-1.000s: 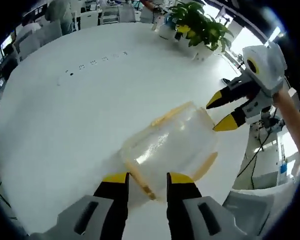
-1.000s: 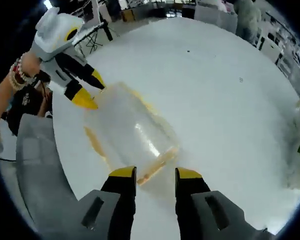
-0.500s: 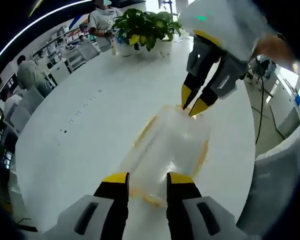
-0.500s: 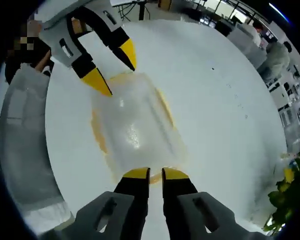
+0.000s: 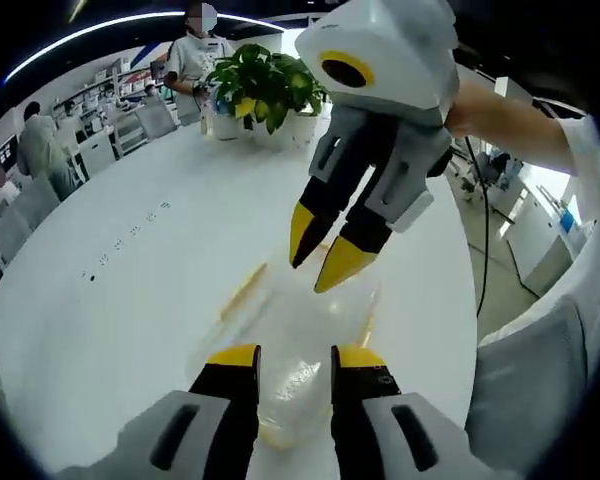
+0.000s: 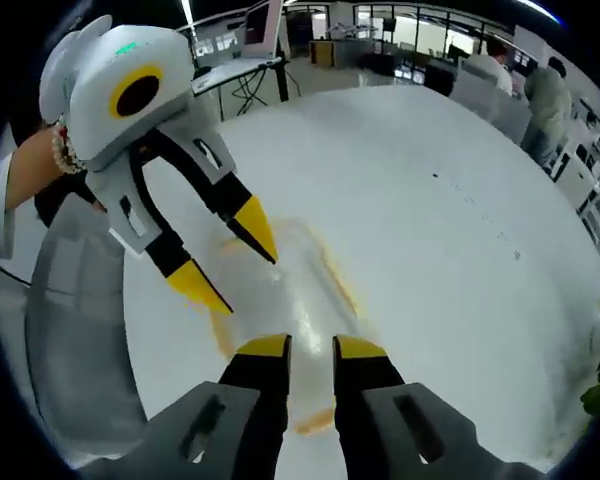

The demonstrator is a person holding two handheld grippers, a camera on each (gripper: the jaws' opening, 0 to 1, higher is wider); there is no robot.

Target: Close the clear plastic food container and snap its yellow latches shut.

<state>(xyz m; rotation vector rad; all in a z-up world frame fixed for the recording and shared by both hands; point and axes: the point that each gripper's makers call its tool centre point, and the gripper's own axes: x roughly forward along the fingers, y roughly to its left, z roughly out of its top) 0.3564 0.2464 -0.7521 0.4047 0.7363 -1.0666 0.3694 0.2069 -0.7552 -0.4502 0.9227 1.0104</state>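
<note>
Left gripper view first: seated people at far left along the table edge, then the broad white table (image 5: 130, 300) with a row of small dark marks, a standing person at the far end, a leafy potted plant (image 5: 265, 85) beside them. Nothing on the tabletop crowding the clear container (image 5: 295, 350). Further right, the right gripper (image 5: 320, 265) reaching in from above, yellow-tipped jaws slightly parted over the container's far part, a bare forearm and white sleeve behind it, a grey chair back at the right edge.

Container itself: clear plastic, blurred, flat on the table, yellow latches (image 5: 242, 290) showing as strips along its left and right sides; whether snapped down, cannot tell. Near end sitting between and just ahead of the left gripper (image 5: 295, 355), jaws moderately apart, straddling the near edge; contact hard to judge.

Over to the right gripper view: grey chair back at left, then the left gripper (image 6: 225, 260) coming in from upper left, jaws spread above the container's (image 6: 280, 290) far end, a beaded bracelet on the wrist behind. White table (image 6: 430, 250) stretching right, people seated at the far right. Right gripper's own jaws (image 6: 310, 345) a narrow gap apart over the near end, a yellow latch strip just right of them; no firm grasp visible.
</note>
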